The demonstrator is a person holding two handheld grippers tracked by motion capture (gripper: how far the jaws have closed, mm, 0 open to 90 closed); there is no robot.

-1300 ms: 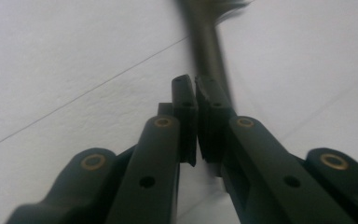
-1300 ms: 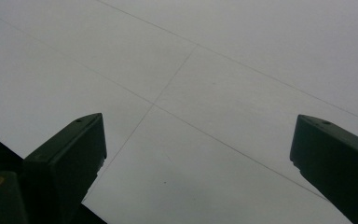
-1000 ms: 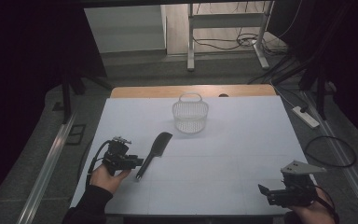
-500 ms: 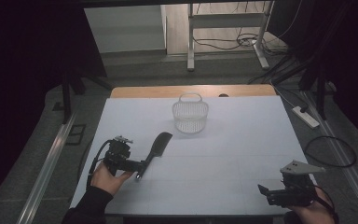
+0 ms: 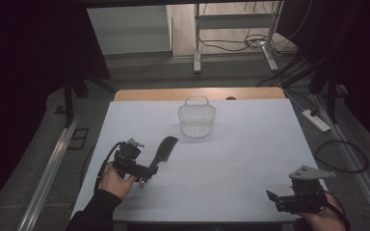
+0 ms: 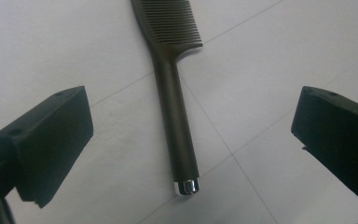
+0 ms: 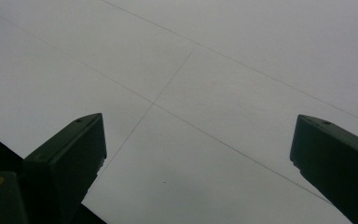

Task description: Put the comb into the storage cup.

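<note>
The black comb (image 6: 173, 88) lies flat on the white surface (image 5: 250, 159), its handle running between the spread jaws of the left tool (image 5: 143, 174), untouched, chrome tip nearest the tool. Beyond the comb's toothed head, a white wire basket (image 5: 196, 120) stands well apart. The right tool (image 5: 277, 201) hovers near the surface's close edge, jaws apart, with bare surface ahead.

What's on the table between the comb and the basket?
Nothing: in the high view, only bare white table separates the comb from the basket.
</note>
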